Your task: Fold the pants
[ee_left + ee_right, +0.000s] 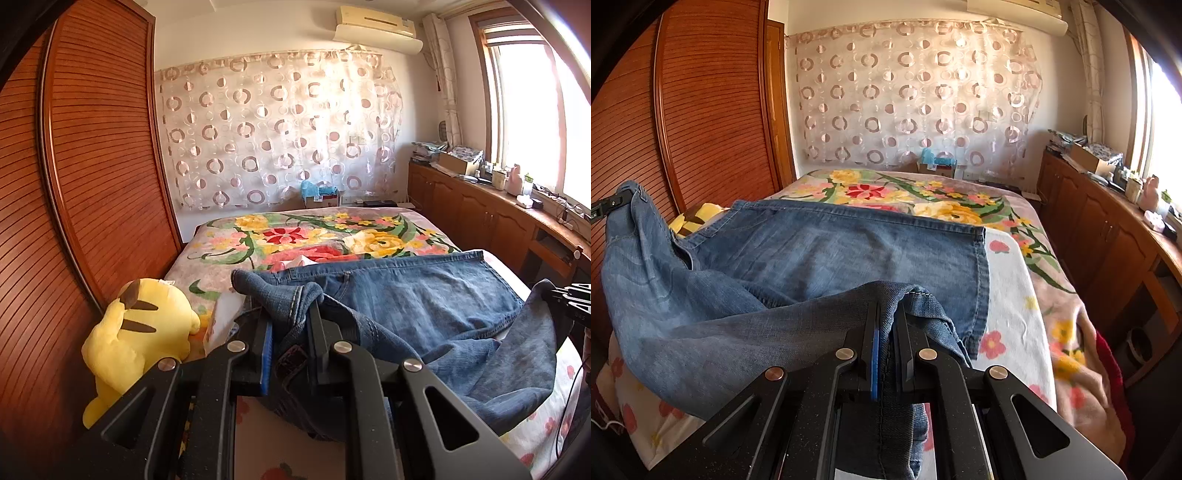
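Blue denim pants [798,254] lie across the near end of a bed [1034,295] covered by a floral blanket [295,236], one leg spread flat, the other lifted by its two ends. The left hand-held gripper [290,317] is clamped on a bunched fold of denim at the waist end, fingers narrow around the cloth. The right hand-held gripper [886,321] pinches the hem end of the raised leg, its fingers nearly together on the fabric. A yellow plush toy [136,332] sits at the bed's left edge beside a wooden louvred wardrobe [92,147]. A circle-patterned sheer curtain [280,129] hangs on the far wall, and a cluttered wooden counter [498,199] runs beneath the window [535,110].
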